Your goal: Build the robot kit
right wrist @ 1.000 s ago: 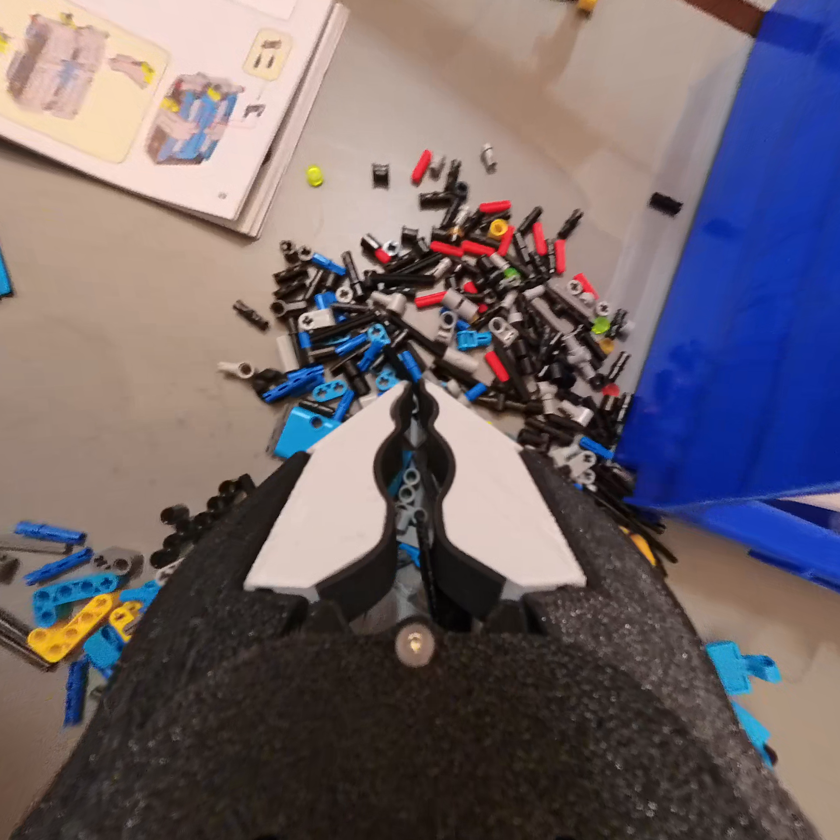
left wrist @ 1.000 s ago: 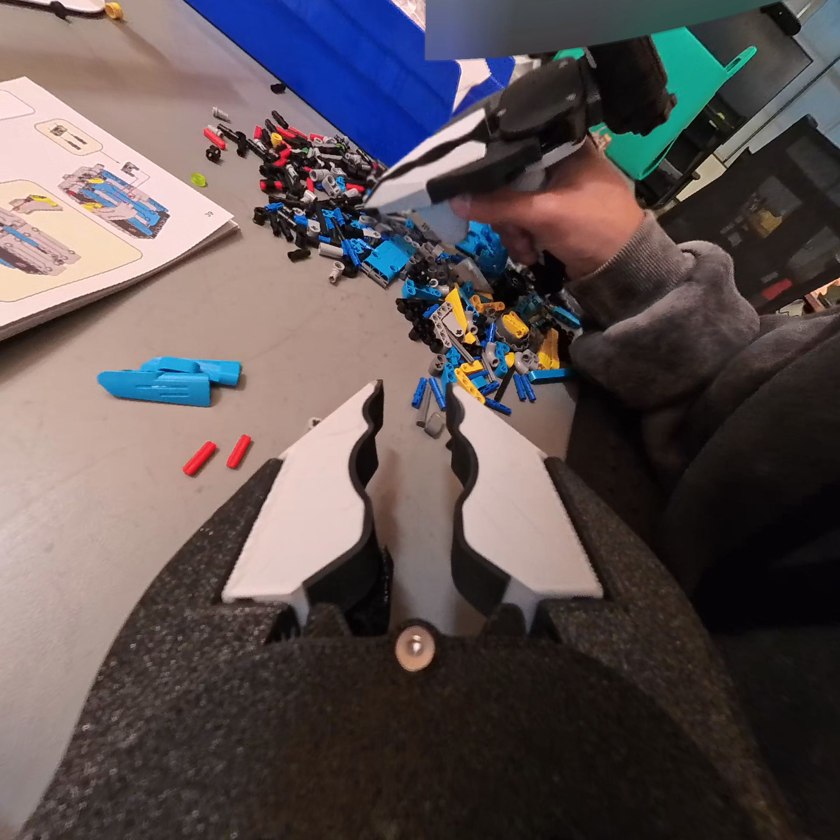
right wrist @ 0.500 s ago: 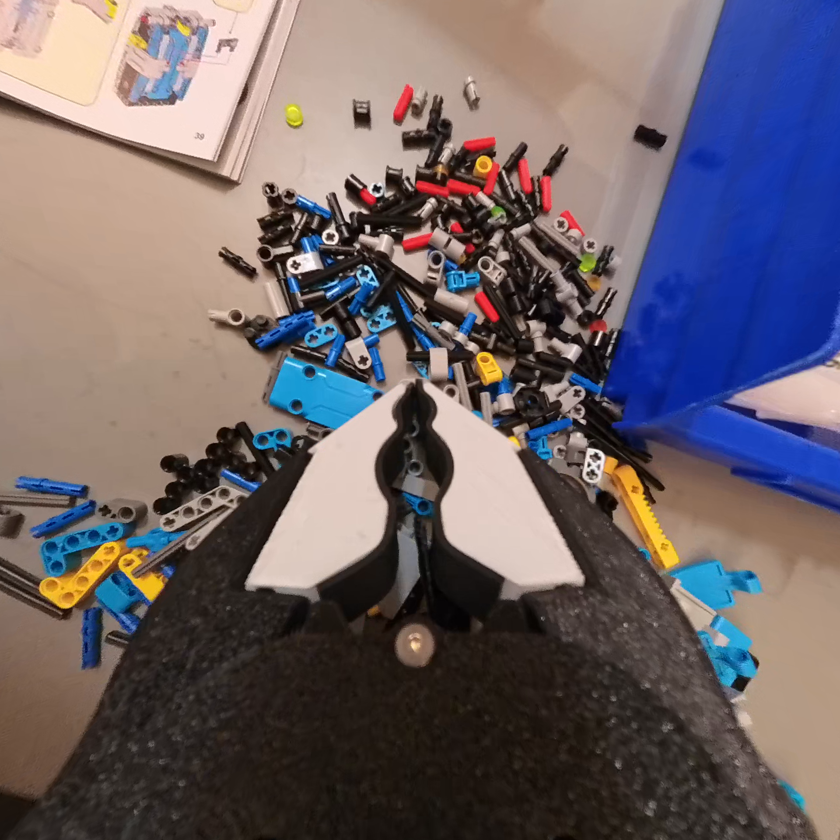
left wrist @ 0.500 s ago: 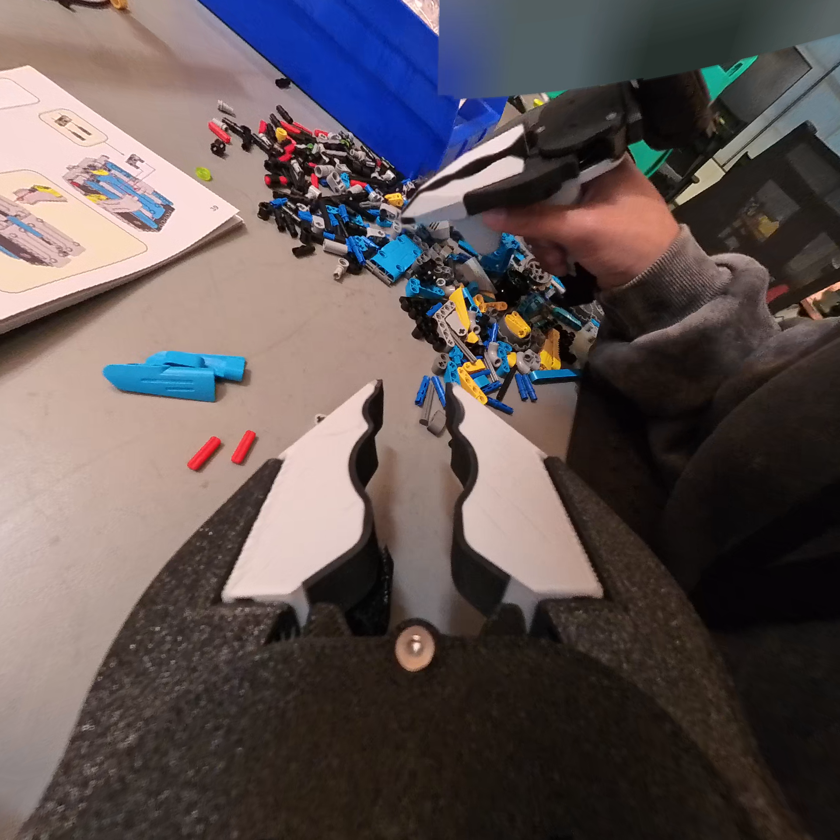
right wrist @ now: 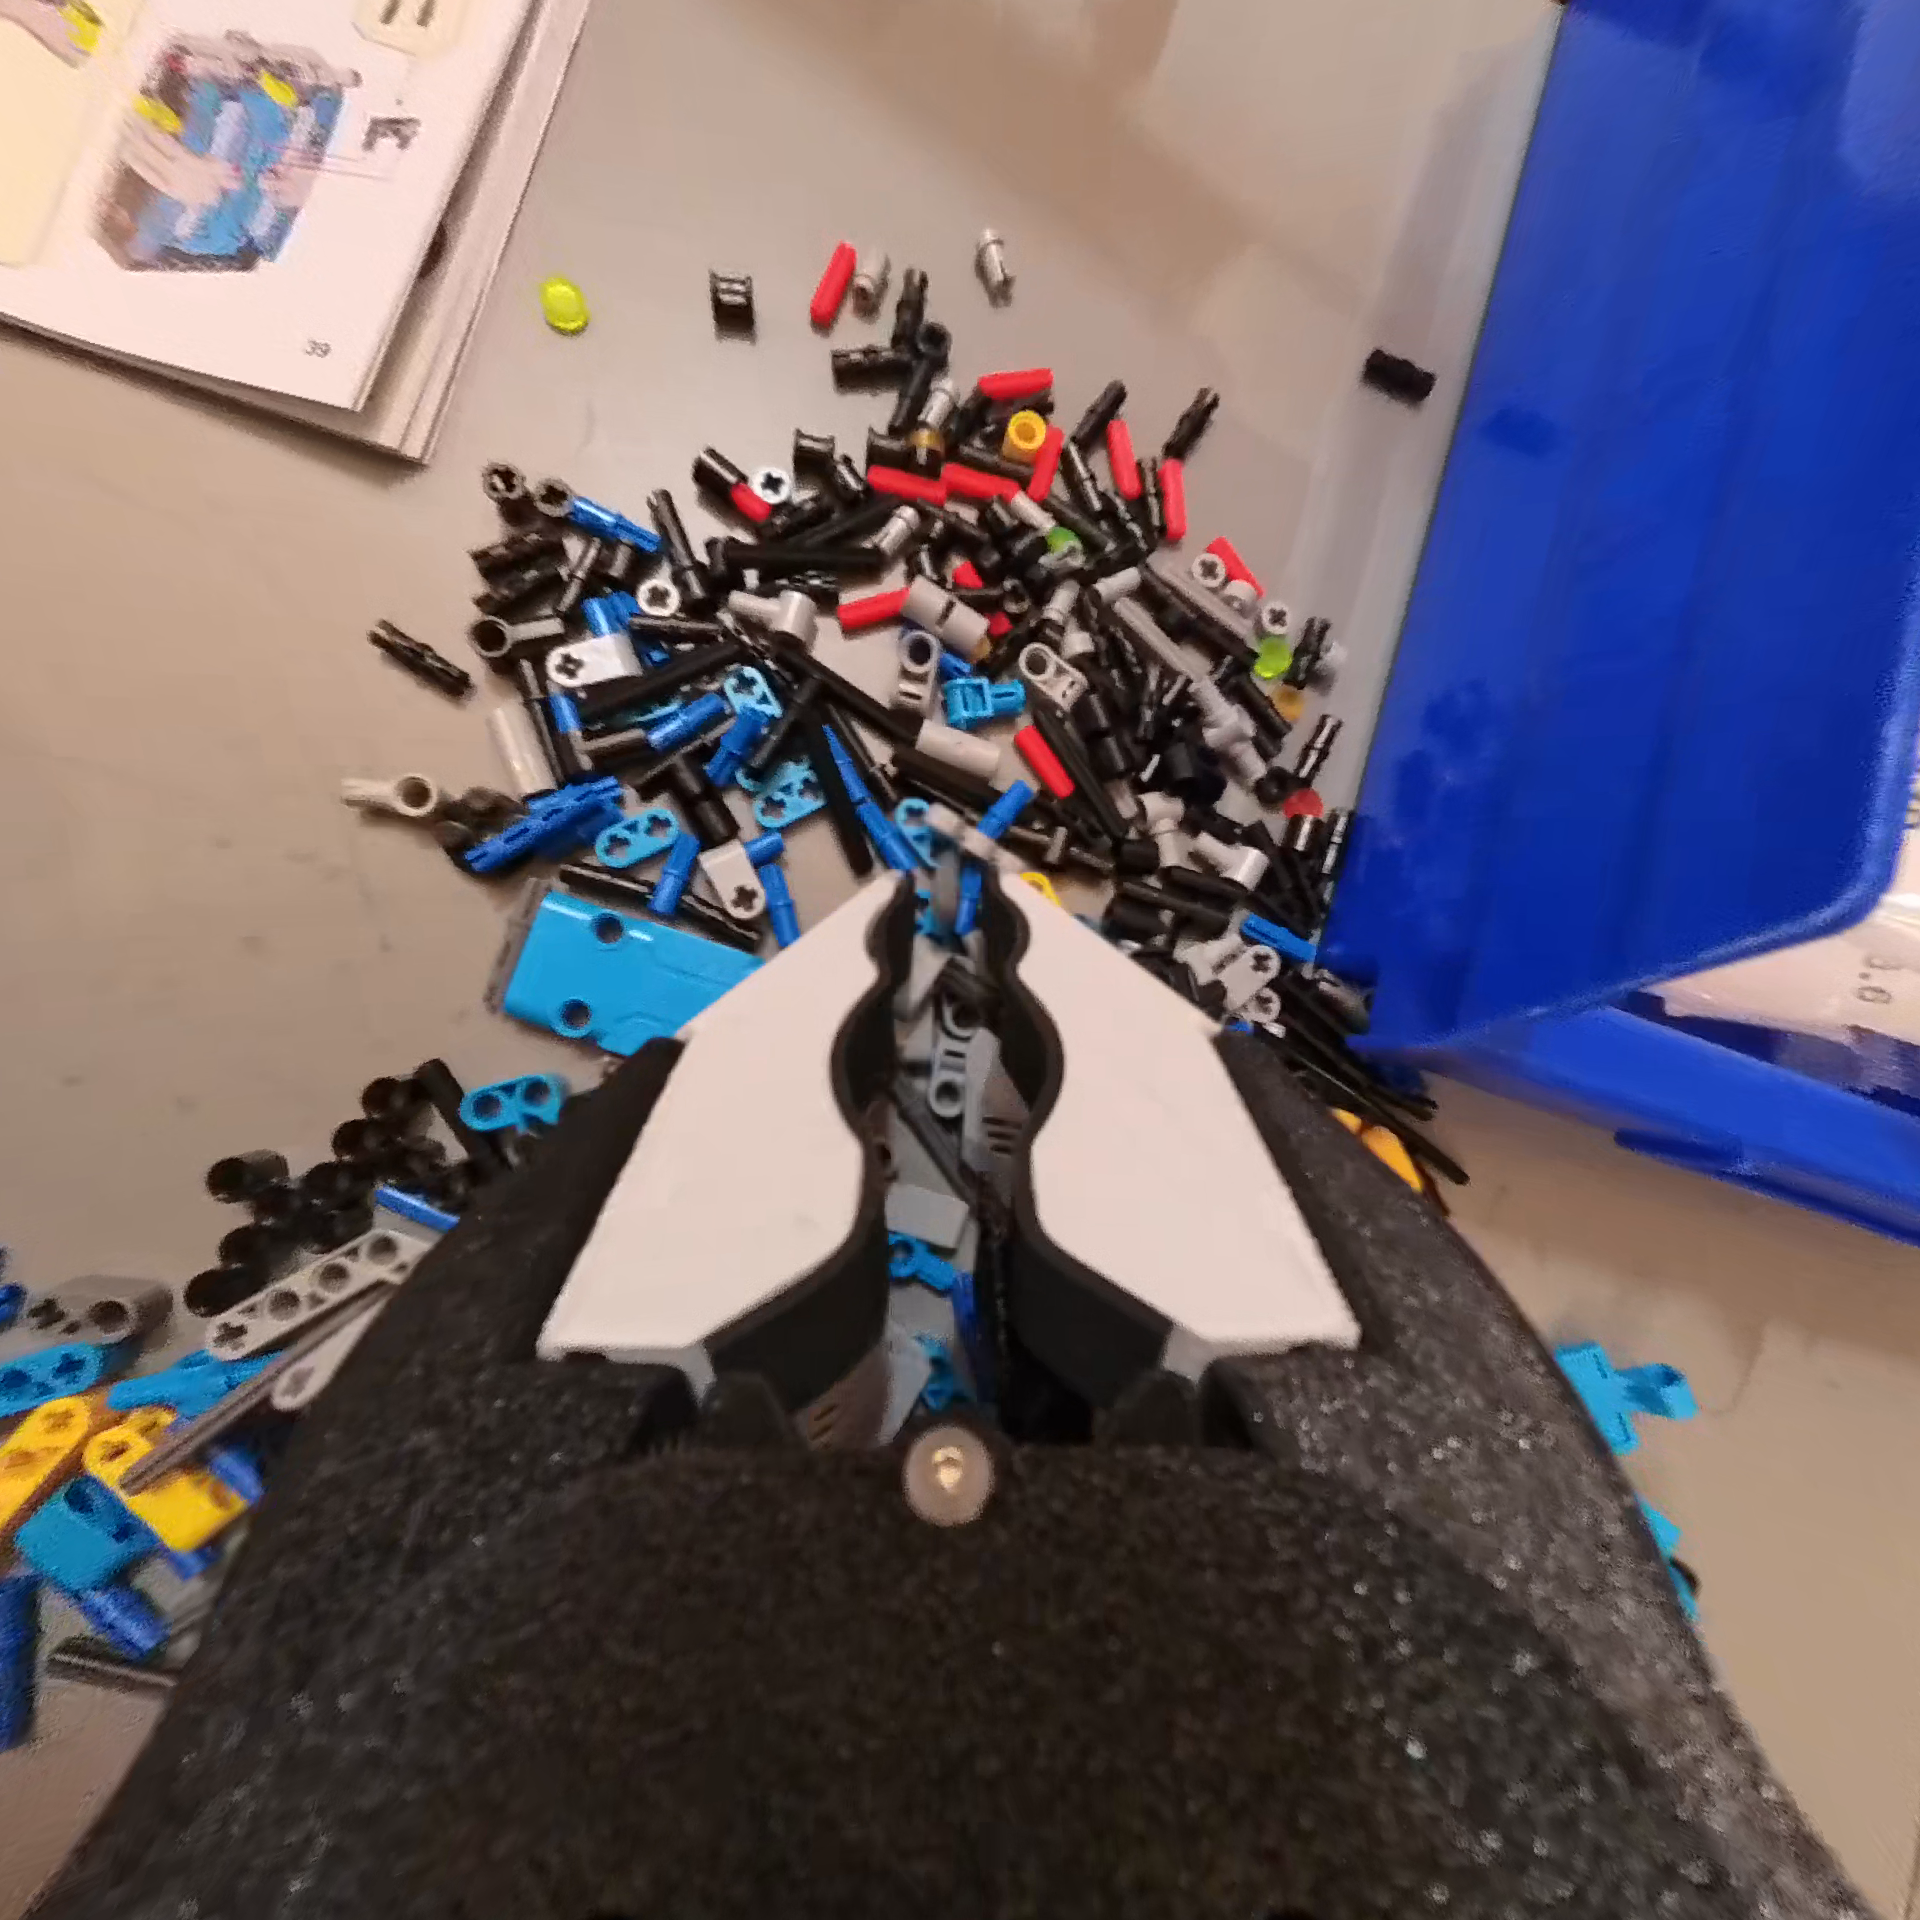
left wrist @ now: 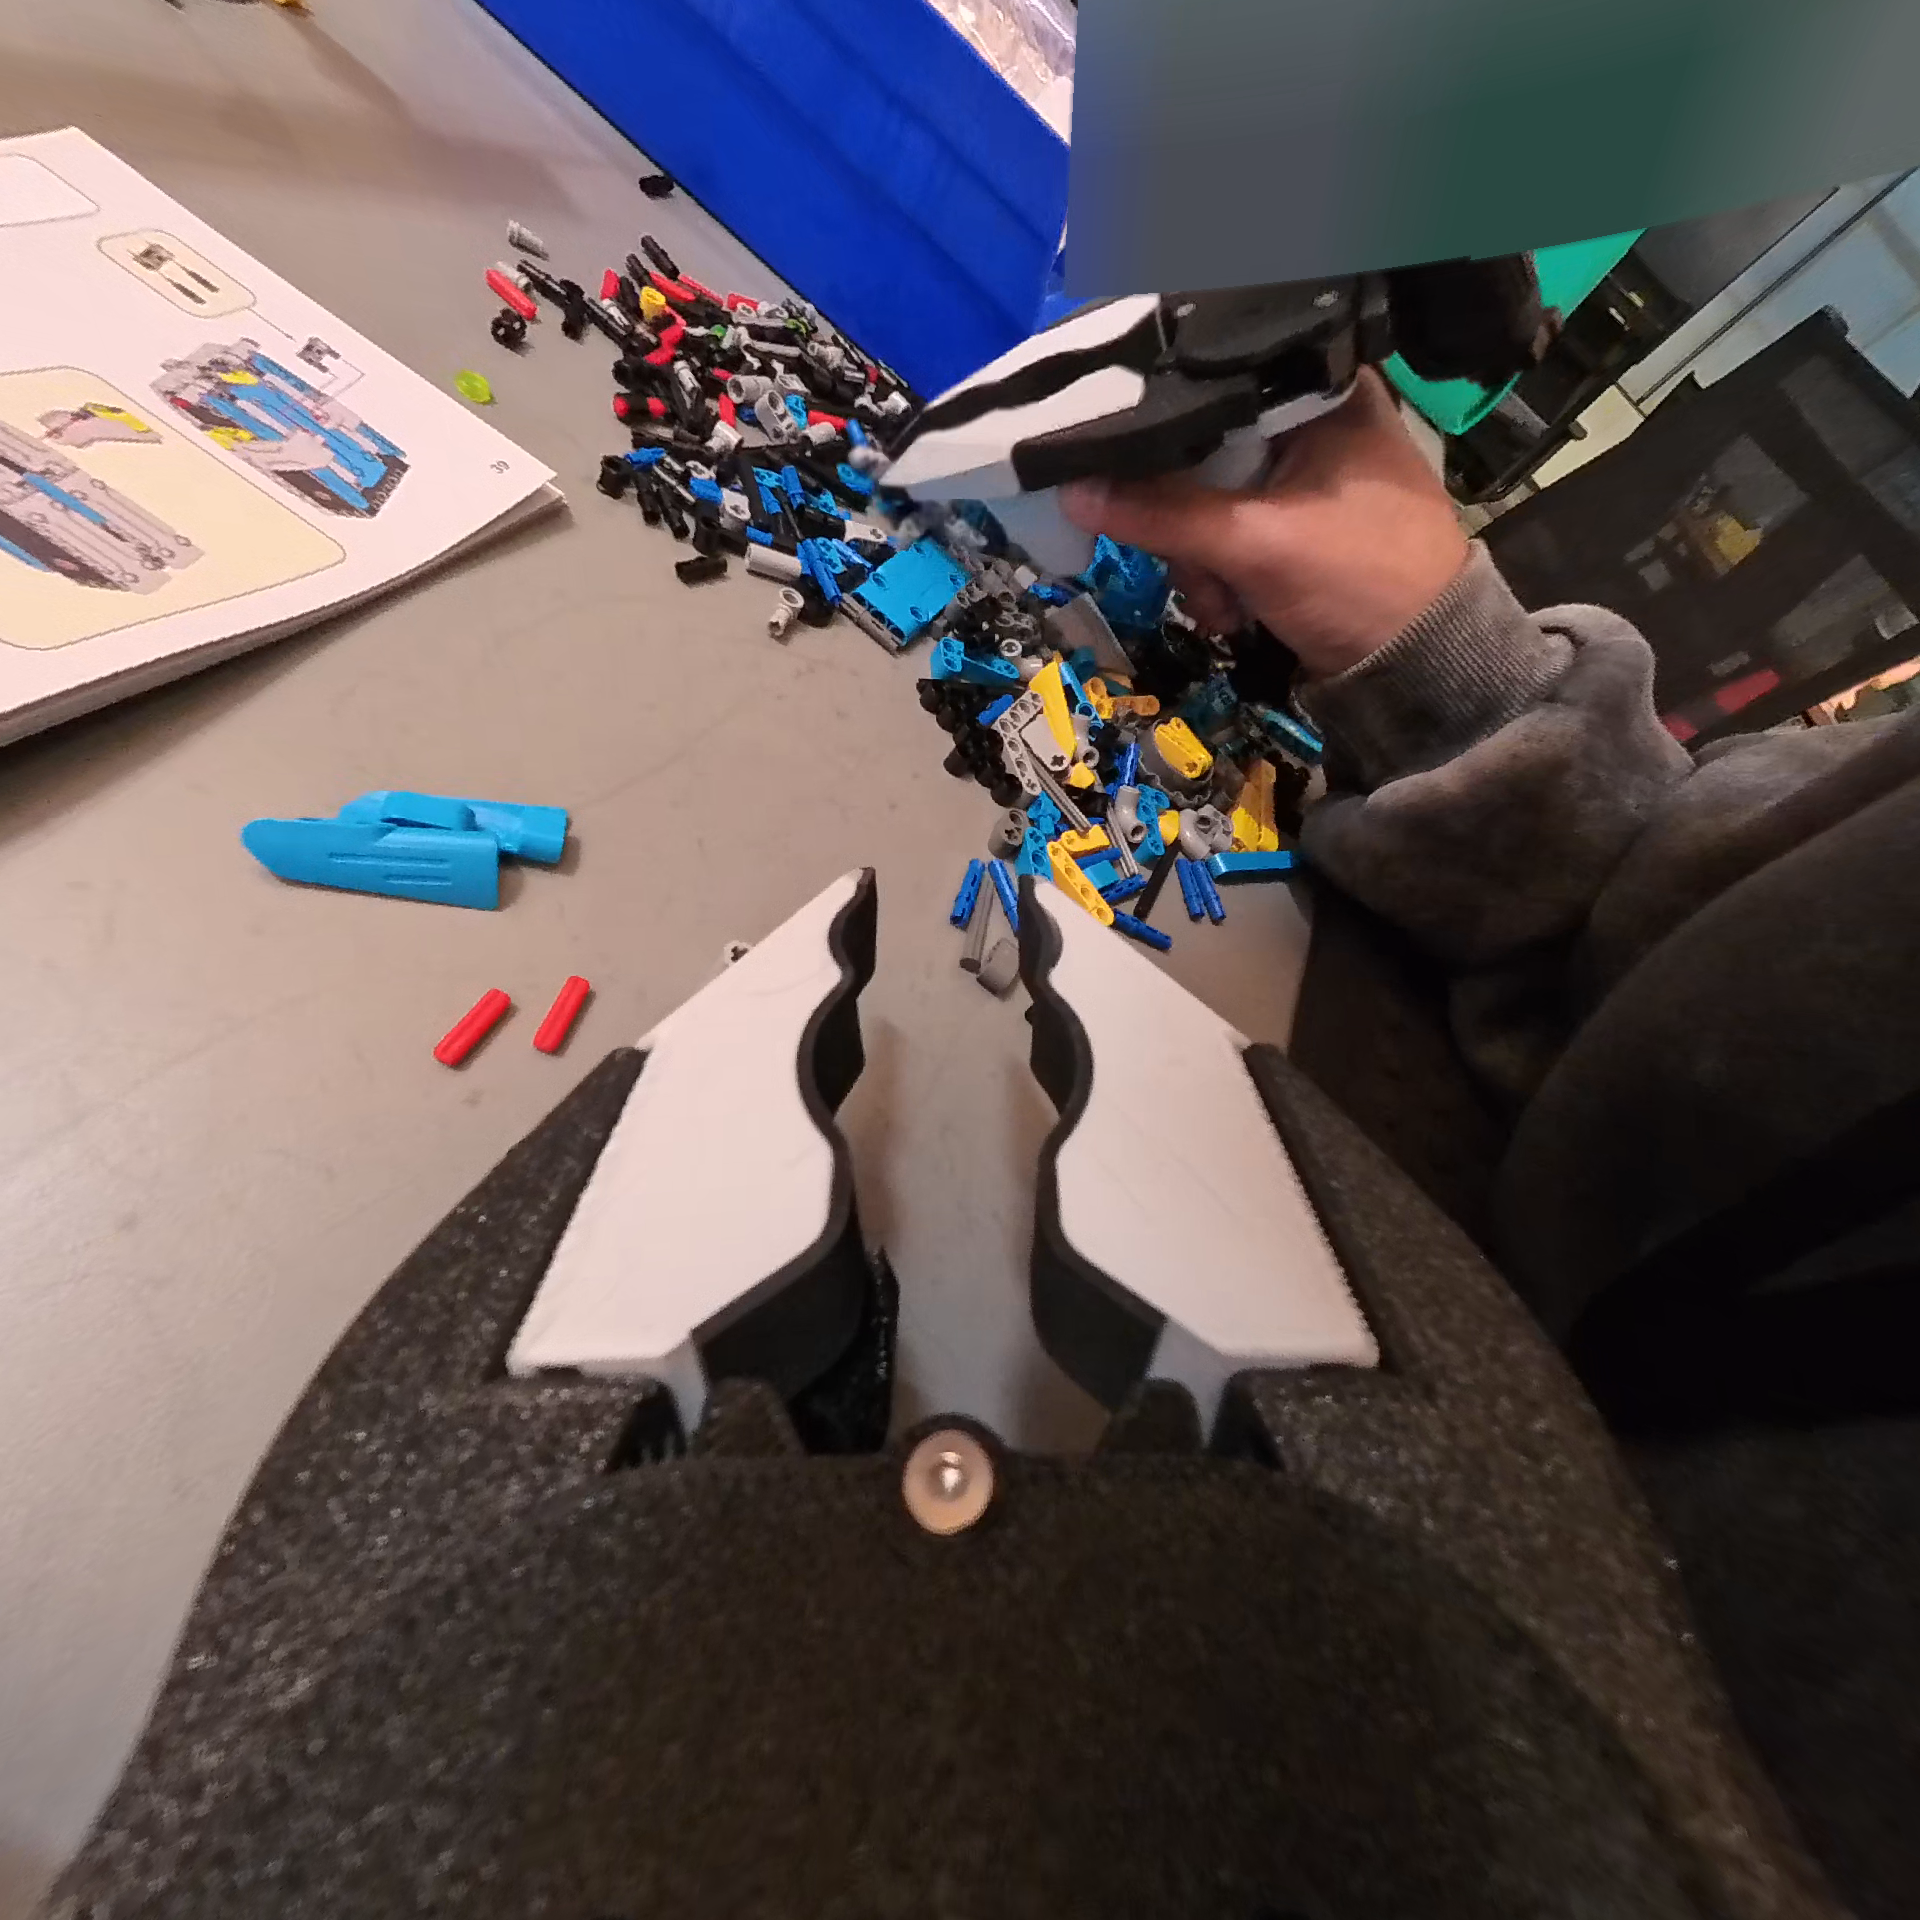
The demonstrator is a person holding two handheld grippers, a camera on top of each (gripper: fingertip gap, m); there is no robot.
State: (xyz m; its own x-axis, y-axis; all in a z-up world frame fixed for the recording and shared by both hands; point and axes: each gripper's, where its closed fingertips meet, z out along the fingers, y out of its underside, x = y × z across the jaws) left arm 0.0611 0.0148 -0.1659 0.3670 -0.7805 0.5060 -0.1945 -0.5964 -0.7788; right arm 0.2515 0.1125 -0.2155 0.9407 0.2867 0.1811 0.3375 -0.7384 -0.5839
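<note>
Bricks point(right wrist: 935, 665) heaped on my table point(right wrist: 208, 831).
Right tool point(right wrist: 951, 899) pinches a small grey-blue piece point(right wrist: 956, 883); left tool point(left wrist: 945, 899) spread, empty.

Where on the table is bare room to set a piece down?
Bare grey table lies left of the open left tongs, below the two red pins and light-blue panel. A strip runs between the instruction booklet and the loose parts pile. Crowded: under the right tongs, against the blue bin.
</note>
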